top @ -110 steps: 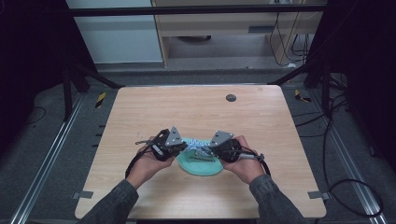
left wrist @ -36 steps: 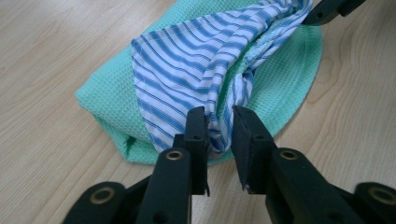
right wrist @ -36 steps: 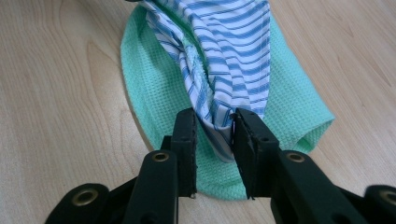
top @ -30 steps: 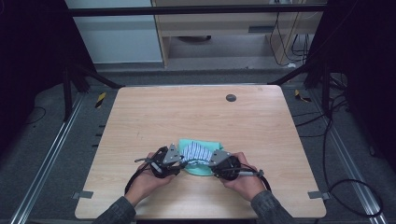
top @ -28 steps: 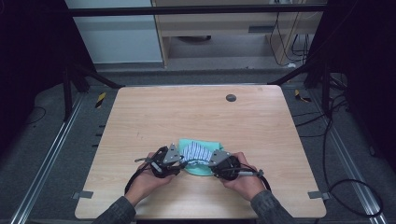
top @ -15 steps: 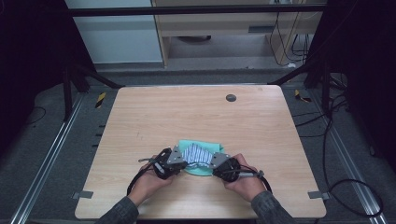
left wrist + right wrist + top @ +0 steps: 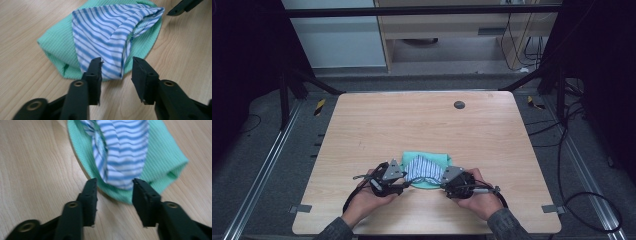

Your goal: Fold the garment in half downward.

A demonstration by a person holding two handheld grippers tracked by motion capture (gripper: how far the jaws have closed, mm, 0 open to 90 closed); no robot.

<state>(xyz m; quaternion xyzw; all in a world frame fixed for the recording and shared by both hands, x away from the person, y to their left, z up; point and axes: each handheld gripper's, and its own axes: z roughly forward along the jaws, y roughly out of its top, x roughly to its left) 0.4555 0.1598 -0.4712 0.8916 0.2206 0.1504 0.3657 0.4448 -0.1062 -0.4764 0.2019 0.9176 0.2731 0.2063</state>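
- A green cloth (image 7: 428,170) is lying folded on the near half of the wooden table (image 7: 422,125), with a blue-and-white striped cloth (image 7: 424,168) lying on top of it.
- The left gripper (image 7: 404,186) is sitting at the bundle's near left edge; in the left gripper view its jaws are standing apart, the striped cloth's (image 7: 110,37) corner is reaching down between them, and the green cloth (image 7: 58,50) is spreading out beyond the left jaw.
- The right gripper (image 7: 443,184) is sitting at the bundle's near right edge, jaws likewise spread, with the striped cloth's (image 7: 125,150) folded end just ahead of the gap and the green cloth (image 7: 165,157) lying under it.
- Neither claw is clamping any fabric.
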